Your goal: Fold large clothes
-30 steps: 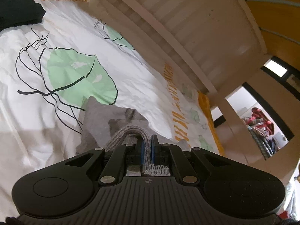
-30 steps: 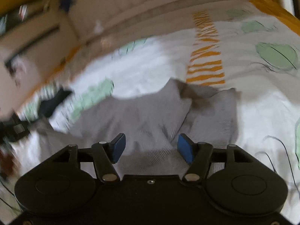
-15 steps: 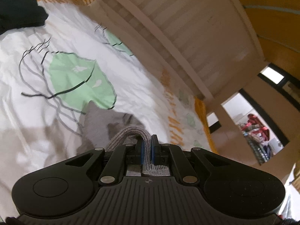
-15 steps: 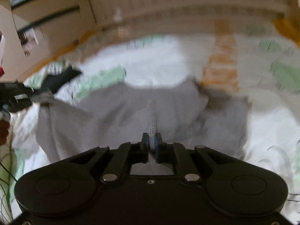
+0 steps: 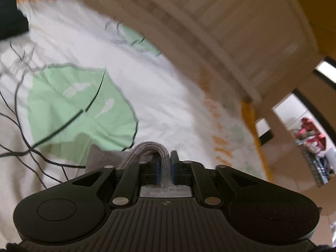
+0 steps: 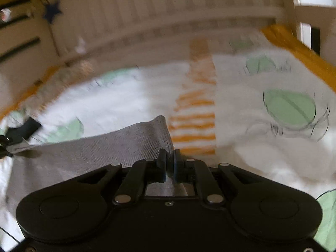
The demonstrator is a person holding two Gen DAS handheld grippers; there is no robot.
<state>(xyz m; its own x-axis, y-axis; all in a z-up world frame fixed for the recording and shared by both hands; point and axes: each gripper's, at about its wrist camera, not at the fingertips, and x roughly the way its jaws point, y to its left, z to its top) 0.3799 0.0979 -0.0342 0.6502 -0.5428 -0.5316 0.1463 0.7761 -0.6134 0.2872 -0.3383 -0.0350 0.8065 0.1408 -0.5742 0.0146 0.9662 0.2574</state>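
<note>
Two grippers hold one grey ribbed knit garment (image 6: 94,147) above a white bedspread (image 5: 168,84) printed with green leaves and orange stripes. In the left wrist view the left gripper (image 5: 164,167) has a thick fold of the grey knit between its blue pads; the fold arches up over the tips and drops off to the left. Its jaws have just been opening a little, yet the pads seem to press on the cloth still, though blur makes that hard to judge. In the right wrist view the right gripper (image 6: 169,163) has its jaws pressed together on an edge of the garment, with a corner of cloth standing up just beyond the tips. From there the knit stretches taut to the left edge of the picture, above the bedspread. A dark garment (image 5: 10,19) lies at the bed's far left. A slatted white headboard (image 6: 168,6) runs behind the bed.
</note>
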